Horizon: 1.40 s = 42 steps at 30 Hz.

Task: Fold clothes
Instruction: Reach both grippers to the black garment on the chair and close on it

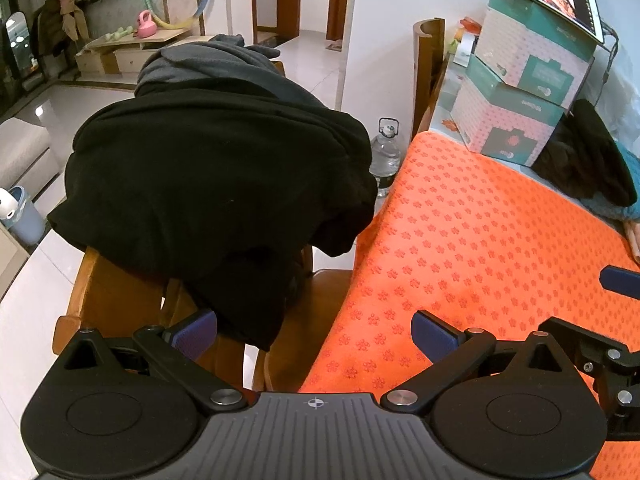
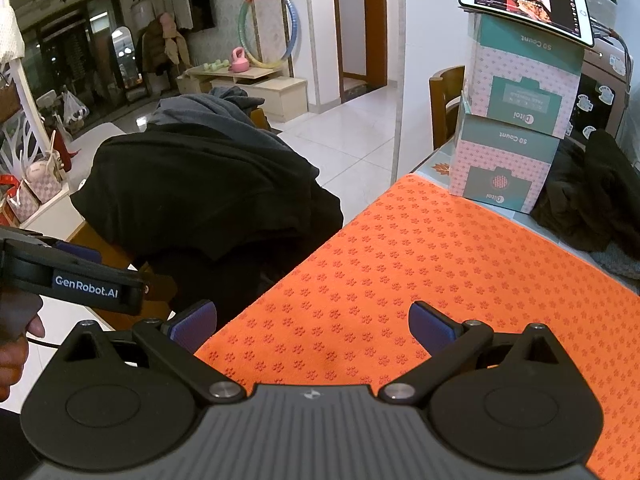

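A heap of black and grey clothes lies over the back of a wooden chair left of the table; the same heap shows in the right wrist view. My left gripper is open just short of the heap's hanging lower edge, nothing between its fingers. My right gripper is open over the near left part of the orange mat, holding nothing. The right gripper shows at the right edge of the left wrist view, and the left gripper at the left edge of the right wrist view.
The orange mat covers the table. Two stacked pink and teal boxes with a tablet on top stand at the far side, dark clothes beside them. A water bottle stands on the floor by a second chair.
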Motion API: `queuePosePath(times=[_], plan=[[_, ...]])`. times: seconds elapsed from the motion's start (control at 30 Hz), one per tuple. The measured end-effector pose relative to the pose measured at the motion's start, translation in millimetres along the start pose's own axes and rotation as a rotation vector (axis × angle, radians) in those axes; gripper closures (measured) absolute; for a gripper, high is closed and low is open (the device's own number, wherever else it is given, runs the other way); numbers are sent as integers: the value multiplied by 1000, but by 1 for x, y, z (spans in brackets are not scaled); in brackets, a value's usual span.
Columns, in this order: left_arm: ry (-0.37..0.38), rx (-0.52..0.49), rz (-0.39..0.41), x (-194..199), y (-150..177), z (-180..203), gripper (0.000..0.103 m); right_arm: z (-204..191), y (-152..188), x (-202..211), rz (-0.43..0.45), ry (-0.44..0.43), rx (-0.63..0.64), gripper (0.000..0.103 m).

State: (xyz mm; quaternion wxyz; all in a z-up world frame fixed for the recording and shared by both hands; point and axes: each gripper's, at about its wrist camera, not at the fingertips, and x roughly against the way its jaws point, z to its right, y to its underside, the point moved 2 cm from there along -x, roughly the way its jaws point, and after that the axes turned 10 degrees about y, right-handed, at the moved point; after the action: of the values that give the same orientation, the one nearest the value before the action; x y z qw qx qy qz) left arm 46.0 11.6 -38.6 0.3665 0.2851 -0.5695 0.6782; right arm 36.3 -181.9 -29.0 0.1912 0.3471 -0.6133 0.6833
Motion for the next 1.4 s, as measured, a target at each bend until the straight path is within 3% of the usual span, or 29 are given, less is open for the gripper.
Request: queuePosePath(times=[0.17,0.47,0.6,0.73,1.03,1.2,1.27,1.33,1.4], plan=[[-9,42,7,5,3,-14,0,-8,-6,-1,3,-38,51,0],[-81,134,42,29,23,-54,0,-63,-47,-25,35,-204,244,1],[-120,181,61,43,31,-75,0,-101,-70,-43,42,-293,336,8],[-150,228,70,54,38,-93,0,-140,-92,-64,27,-369,430,29],[-187,341,59,69,53,-125,0,-197,-153,-114,75,-387,634,37],[-202,398,78,78,58,-140,0,-225,-170,-136,59,-413,739,39],[-200,417,89,81,58,-145,0,-228,-172,-136,42,-444,765,47],[-197,433,104,83,55,-150,0,-229,-175,-135,6,-481,754,70],[-196,446,123,85,52,-154,0,-232,-174,-129,13,-474,764,79]])
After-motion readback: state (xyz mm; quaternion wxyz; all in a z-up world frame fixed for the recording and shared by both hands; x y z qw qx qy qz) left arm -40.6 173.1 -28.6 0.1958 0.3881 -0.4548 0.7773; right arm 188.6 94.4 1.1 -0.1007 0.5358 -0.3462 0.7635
